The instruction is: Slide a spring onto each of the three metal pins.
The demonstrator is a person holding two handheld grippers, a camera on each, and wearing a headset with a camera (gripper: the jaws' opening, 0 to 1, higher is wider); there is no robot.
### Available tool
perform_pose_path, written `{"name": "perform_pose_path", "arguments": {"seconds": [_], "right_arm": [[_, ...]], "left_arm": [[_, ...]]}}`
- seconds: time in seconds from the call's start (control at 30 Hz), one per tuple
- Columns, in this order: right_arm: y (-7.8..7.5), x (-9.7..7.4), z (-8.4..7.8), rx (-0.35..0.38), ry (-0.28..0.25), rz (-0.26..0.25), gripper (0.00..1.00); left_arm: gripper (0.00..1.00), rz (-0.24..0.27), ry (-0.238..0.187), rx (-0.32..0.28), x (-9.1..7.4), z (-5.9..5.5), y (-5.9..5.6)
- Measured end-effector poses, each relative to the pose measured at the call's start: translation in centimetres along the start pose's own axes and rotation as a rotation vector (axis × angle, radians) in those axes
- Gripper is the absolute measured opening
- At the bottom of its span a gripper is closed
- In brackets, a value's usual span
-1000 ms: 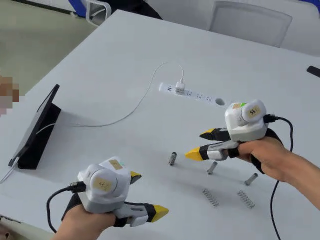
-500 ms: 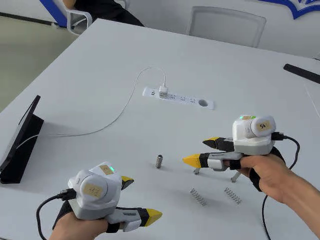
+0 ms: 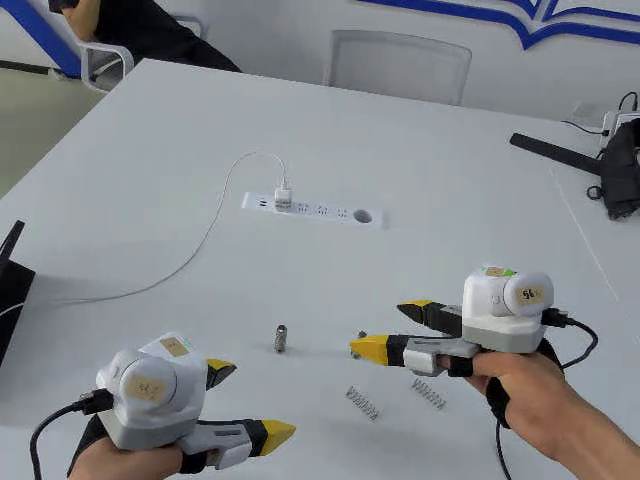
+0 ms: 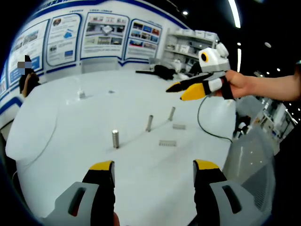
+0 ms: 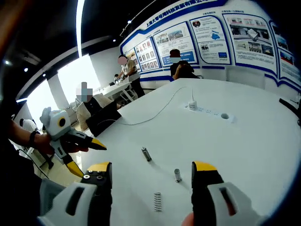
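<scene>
Two loose steel coil springs (image 3: 362, 402) lie on the white tabletop (image 3: 450, 180), just on the near side of the row of short upright metal pins (image 4: 149, 122). They are where they lay a second ago; only the headset camera has swung, bringing the far wall into view. The leftmost pin (image 3: 281, 338) in the head view appears already sleeved in a spring, so by that reading two pins remain to fill.

The right gripper (image 3: 390, 326), jaws wide apart and empty, has edged its lower yellow tip up beside the middle pin (image 5: 178, 175). It hovers over the row rather than down at the springs. The left gripper (image 3: 247, 400), likewise gaping and empty, stays low by the table's near edge, well apart from the work. No spring has been taken up yet.

Room is generous. Bare tabletop runs from the pins to the long white power strip (image 3: 312, 210) and its white cable (image 3: 195, 258), both well beyond. A black stand (image 3: 10, 290) sits at the left edge, clear of either gripper.
</scene>
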State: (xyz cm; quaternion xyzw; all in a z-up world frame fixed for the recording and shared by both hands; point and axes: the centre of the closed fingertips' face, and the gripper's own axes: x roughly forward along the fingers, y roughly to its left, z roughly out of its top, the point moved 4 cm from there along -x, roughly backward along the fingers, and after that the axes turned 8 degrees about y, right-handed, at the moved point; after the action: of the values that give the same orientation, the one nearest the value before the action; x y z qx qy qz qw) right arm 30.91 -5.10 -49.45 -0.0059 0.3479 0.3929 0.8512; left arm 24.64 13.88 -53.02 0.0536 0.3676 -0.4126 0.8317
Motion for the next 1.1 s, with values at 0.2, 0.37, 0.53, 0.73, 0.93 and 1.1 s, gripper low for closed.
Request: {"name": "perform_pose_path", "arguments": {"seconds": [0.2,0.37,0.53,0.73,0.93,1.1], "right_arm": [[-0.6,-1.9,-1.7,0.04,-0.014,-0.049,0.73],[-0.5,-3.2,-3.1,0.053,-0.008,-0.078,0.75],[-0.6,-4.4,-4.2,0.062,-0.004,-0.107,0.77],[-0.4,-5.6,-5.4,0.071,-0.004,-0.128,0.79],[0.2,-6.3,-7.0,0.089,0.008,-0.134,0.81],[0.8,-6.7,-8.5,0.108,0.019,-0.132,0.82]], "left_arm": [[0.7,-0.016,0.01,0.018,0.5,0.2,-0.1],[0.7,-0.025,0.015,0.025,0.9,0.5,0.1],[0.7,-0.031,0.019,0.031,1.2,0.8,0.2],[0.71,-0.042,0.03,0.046,1.7,1.1,0.0],[0.71,-0.052,0.036,0.059,2.2,1.3,-0.3],[0.72,-0.067,0.048,0.072,2.7,1.3,-0.8]]}}
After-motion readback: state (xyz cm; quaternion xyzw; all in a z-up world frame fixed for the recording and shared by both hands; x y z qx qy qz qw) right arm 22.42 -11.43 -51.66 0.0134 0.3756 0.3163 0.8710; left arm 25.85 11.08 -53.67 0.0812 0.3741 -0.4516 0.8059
